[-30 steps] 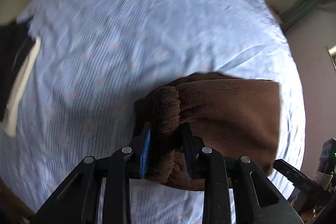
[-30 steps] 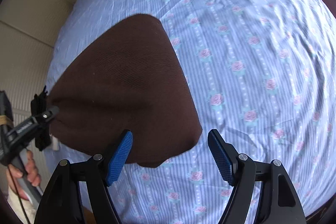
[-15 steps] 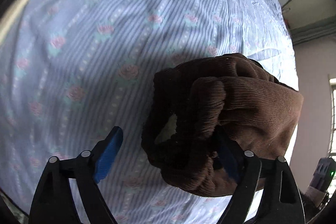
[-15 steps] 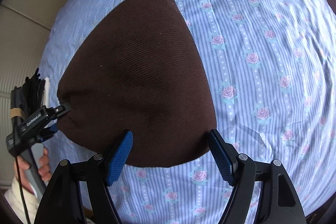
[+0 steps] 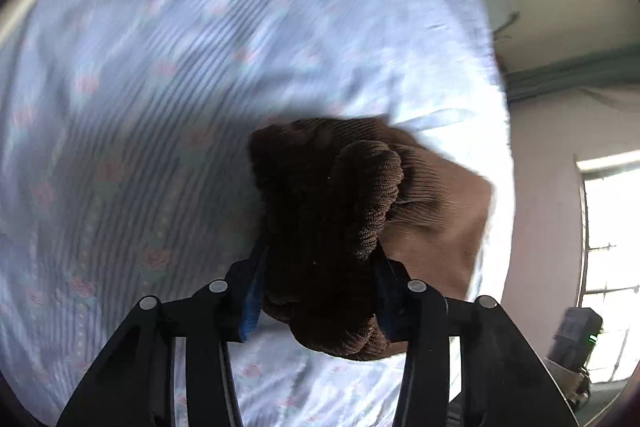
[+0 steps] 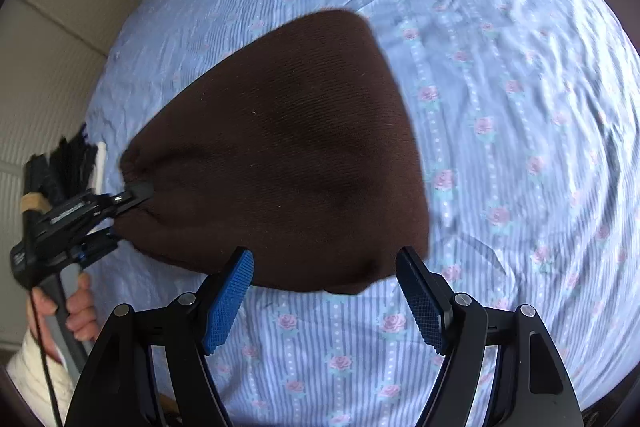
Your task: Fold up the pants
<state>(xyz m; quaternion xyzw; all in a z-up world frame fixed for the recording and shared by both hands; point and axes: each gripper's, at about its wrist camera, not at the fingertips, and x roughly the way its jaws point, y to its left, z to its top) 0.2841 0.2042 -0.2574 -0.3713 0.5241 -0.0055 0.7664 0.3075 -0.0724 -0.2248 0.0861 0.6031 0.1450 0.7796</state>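
Blue rose-striped bedsheet [image 6: 500,75] spread wide, brown ribbed pants [image 6: 288,155] folded flat upon it, left gripper [image 5: 318,279] clamped on a bunched edge of the fabric, right gripper [image 6: 326,297] jaws wide apart, holding nothing, hovering at the pants' near edge

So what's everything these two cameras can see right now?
Pants: one, dark brown, folded on the bed, one end bunched up.
Bedsheet: one, light blue stripes with pink roses, under the pants.
Window: one, bright, far right of left view.
Left gripper: one, black with blue pads, clamped on the bunched end.
Right gripper: one, black with blue pads, open, at the pants' near edge.
Hand: one, holding the left gripper's handle.
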